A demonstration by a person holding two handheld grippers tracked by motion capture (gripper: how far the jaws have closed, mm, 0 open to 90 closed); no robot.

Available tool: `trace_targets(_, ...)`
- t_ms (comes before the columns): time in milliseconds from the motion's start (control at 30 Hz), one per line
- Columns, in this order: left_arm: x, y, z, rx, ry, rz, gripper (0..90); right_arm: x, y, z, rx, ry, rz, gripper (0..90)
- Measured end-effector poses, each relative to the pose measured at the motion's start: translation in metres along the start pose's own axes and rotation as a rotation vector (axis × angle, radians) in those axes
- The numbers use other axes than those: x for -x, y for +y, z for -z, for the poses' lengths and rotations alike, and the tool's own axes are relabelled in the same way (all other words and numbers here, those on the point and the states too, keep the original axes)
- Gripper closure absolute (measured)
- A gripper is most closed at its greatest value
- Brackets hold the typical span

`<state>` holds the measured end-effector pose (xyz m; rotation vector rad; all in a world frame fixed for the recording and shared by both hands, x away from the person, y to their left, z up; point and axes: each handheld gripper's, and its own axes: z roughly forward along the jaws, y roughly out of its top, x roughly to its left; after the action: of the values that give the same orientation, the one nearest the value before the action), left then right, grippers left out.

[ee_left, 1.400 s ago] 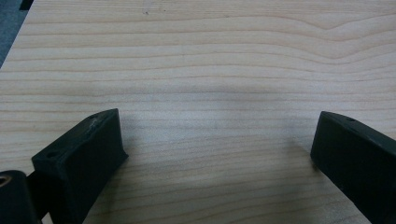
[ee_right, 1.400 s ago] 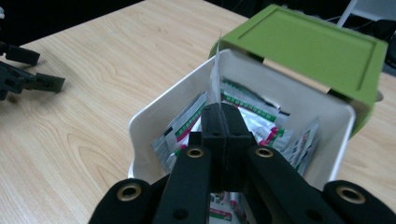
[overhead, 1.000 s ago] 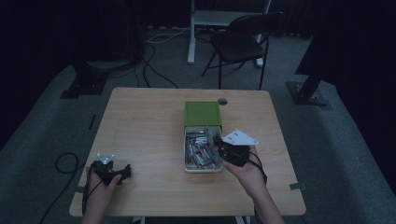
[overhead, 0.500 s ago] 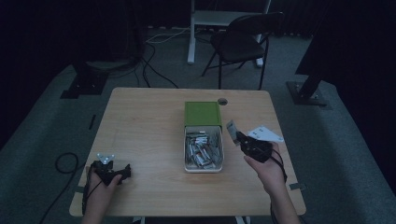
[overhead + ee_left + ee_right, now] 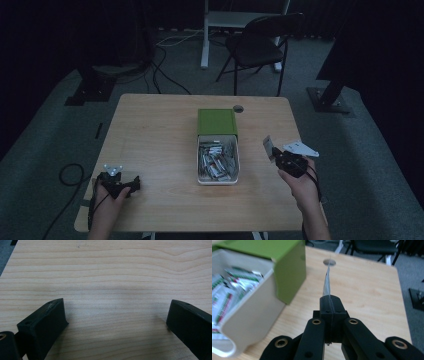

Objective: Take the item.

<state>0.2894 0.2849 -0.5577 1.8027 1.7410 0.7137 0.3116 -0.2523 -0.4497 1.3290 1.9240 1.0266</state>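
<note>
silvery foil, a single packet (image 5: 327, 282), stands pinched edge-on in the right tool (image 5: 330, 303), whose jaws are pressed together on its lower end; its long axis runs up and away from the jaws. in the high view the right tool (image 5: 278, 153) holds the packet (image 5: 268, 147) above the desk (image 5: 150, 130), to the right of the white tray (image 5: 218, 181) of like packets that slides out from under a green cover (image 5: 216, 121). bare wood lies right under and beside it, so i judge a set-down on the right side comes next. the left tool (image 5: 131, 186) rests far off at the near left corner, jaws wide apart over bare desk, holding nothing.
</note>
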Motion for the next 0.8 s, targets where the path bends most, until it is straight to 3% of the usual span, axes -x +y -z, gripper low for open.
trace_targets(333, 0.0, 0.0, 0.0, -0.001, 0.0, 0.0, 3.1, 0.005, -0.035, -0.03, -0.12, 0.018, -0.04, 90.0)
trace_targets(567, 0.0, 0.0, 0.0, -0.001, 0.0, 0.0, 3.1, 0.013, -0.046, -0.037, -0.156, 0.016, -0.067, 90.0)
trace_targets(800, 0.0, 0.0, 0.0, 0.0, 0.0, 0.0, 3.1, 0.021, -0.05, -0.038, -0.166, -0.017, -0.077, 90.0)
